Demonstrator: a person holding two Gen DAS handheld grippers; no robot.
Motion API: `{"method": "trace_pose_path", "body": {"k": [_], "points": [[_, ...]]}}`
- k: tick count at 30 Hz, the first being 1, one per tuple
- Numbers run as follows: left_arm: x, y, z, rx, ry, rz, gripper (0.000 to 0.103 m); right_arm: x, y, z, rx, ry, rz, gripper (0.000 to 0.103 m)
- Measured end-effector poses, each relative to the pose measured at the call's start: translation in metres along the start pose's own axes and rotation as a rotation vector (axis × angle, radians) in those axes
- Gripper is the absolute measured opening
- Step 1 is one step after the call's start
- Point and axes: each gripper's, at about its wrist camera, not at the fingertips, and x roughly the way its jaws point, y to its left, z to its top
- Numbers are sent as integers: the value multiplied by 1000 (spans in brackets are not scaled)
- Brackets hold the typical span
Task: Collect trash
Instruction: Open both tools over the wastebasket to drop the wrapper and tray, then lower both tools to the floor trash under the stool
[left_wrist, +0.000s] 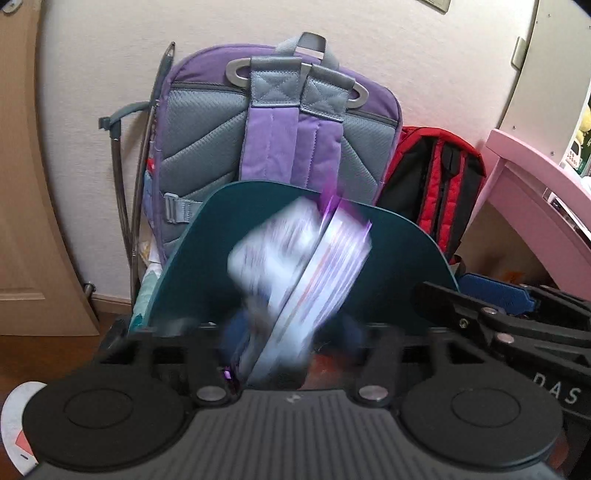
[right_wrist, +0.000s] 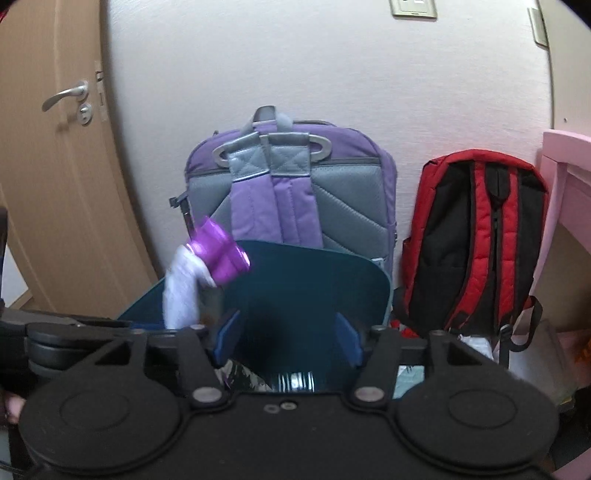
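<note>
A white and purple wrapper (left_wrist: 295, 266) is blurred with motion between the fingers of my left gripper (left_wrist: 291, 332), above the dark teal trash bin (left_wrist: 192, 273). The blur hides whether the pads still touch it. The same wrapper (right_wrist: 207, 273) shows in the right wrist view at the bin's left rim (right_wrist: 144, 299). My right gripper (right_wrist: 290, 339) is open and empty over the bin's mouth, its blue pads (right_wrist: 229, 332) spread apart. Trash lies at the bottom of the bin (right_wrist: 251, 376).
A purple and grey backpack (right_wrist: 291, 192) leans on the wall behind the bin. A red and black backpack (right_wrist: 476, 243) stands to its right. Pink furniture (left_wrist: 535, 199) is at far right, a wooden door (right_wrist: 48, 166) at left.
</note>
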Motion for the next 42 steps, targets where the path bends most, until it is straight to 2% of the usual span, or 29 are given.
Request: {"method": "trace_pose_path", "body": {"k": [1, 8, 11, 14, 17, 25, 28, 31, 34, 39, 42], "points": [[-4, 0, -1, 1, -12, 3, 68, -3, 1, 0, -1, -6, -3, 57], [-34, -2, -3, 3, -35, -18, 69, -33, 5, -2, -10, -28, -3, 58], [-54, -4, -9, 8, -44, -18, 77, -53, 8, -5, -20, -36, 2, 58], [-75, -7, -18, 17, -54, -28, 78, -72, 11, -10, -20, -36, 6, 58], [-94, -8, -31, 28, -54, -32, 82, -92, 13, -19, 4, -25, 31, 58], [-125, -5, -82, 46, -20, -54, 83, -124, 20, -54, 19, 26, 63, 59], [-123, -1, -104, 43, 9, -66, 90, -126, 22, -78, 20, 51, 63, 59], [-113, 6, -130, 31, 32, -60, 101, -116, 22, -111, 17, 121, 58, 59], [-95, 15, -161, 18, 61, -58, 102, -95, 18, -156, 34, 214, 65, 59], [-30, 38, -218, -35, 238, -31, 102, -39, 5, -242, 121, 407, 70, 59], [6, 49, -249, -40, 306, 0, 102, -6, -4, -289, 179, 508, 64, 59]]}}
